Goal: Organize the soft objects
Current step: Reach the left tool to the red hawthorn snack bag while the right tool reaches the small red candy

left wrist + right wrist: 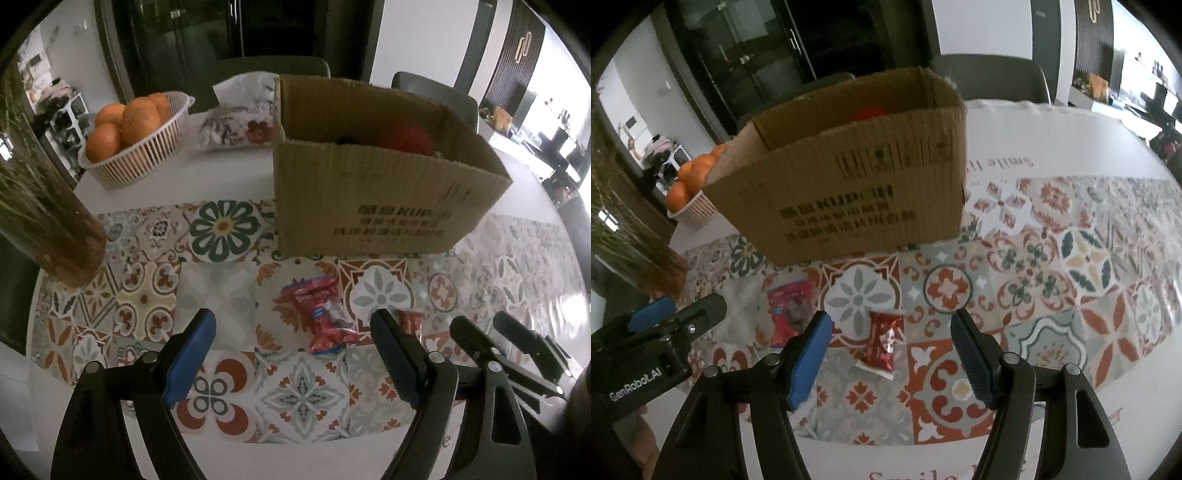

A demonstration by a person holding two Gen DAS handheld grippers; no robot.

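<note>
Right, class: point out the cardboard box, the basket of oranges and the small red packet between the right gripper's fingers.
cardboard box point(369, 206), left wrist view, its printed front wall.
basket of oranges point(147, 155), left wrist view, the ribbed side wall.
small red packet point(884, 341), right wrist view, middle of the wrapper.

A home dining area. Round white table point(236, 173) under a tile-patterned cloth point(147, 295), dark chairs point(428, 86) pushed in at the far side. On the table: a white basket of oranges point(136, 147), a floral tissue pack point(240, 122), a vase of dried grass point(44, 221). Behind, a dark glass-fronted cabinet point(207, 33); cluttered rooms open off either side.
</note>
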